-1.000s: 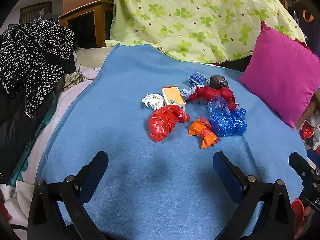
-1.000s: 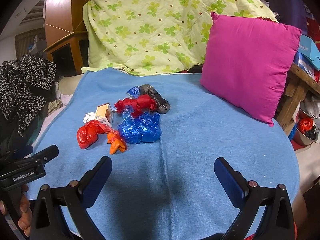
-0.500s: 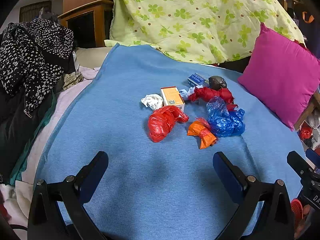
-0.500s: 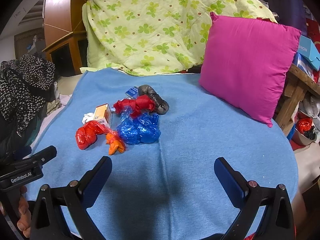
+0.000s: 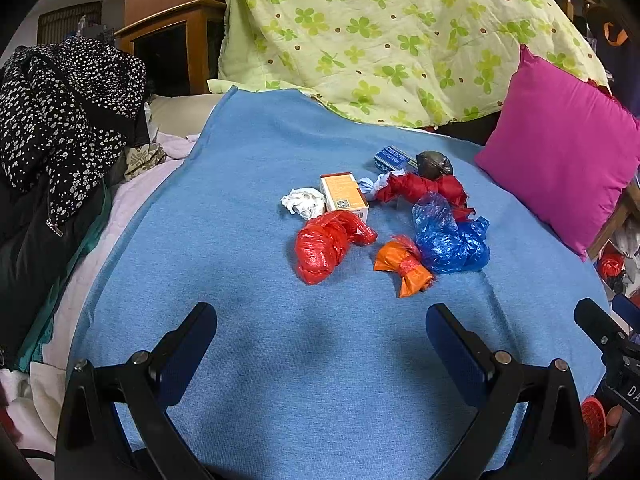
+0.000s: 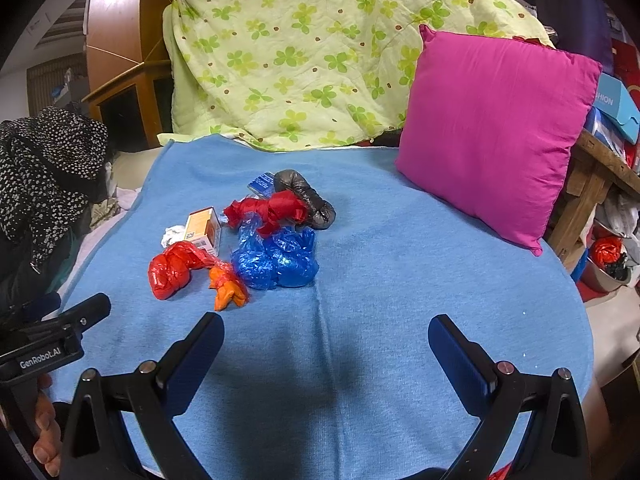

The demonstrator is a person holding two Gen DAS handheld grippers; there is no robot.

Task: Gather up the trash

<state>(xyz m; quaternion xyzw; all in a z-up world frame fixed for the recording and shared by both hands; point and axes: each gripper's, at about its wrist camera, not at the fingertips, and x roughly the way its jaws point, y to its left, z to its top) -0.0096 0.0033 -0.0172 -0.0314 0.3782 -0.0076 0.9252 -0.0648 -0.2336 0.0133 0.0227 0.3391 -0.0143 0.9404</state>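
A heap of trash lies mid-blanket: a red plastic bag [image 5: 325, 245] [image 6: 172, 270], a small orange bag [image 5: 405, 266] [image 6: 227, 288], a blue bag [image 5: 450, 236] [image 6: 276, 258], a second red bag [image 5: 424, 190] [image 6: 276, 208], a grey-black bag [image 5: 434, 163] [image 6: 310, 196], an orange-and-white carton [image 5: 343, 196] [image 6: 203, 229], a white crumpled tissue [image 5: 303, 202] [image 6: 172, 234] and a blue packet [image 5: 392, 158] [image 6: 262, 182]. My left gripper [image 5: 320, 326] is open, short of the red bag. My right gripper [image 6: 326, 338] is open too, short of the blue bag. Neither holds anything.
The trash rests on a blue blanket [image 5: 260, 168] [image 6: 400, 264]. A magenta pillow [image 5: 560, 160] [image 6: 496, 128] leans at the right, a green floral quilt [image 5: 380, 32] [image 6: 320, 48] behind. Dark spotted clothing [image 5: 60, 112] [image 6: 44, 176] piles at the left. A wooden bench [image 6: 588, 196] stands far right.
Both views have drifted slightly; the trash sits a touch lower and left in frame. Both grippers stay open and nothing has been picked up.
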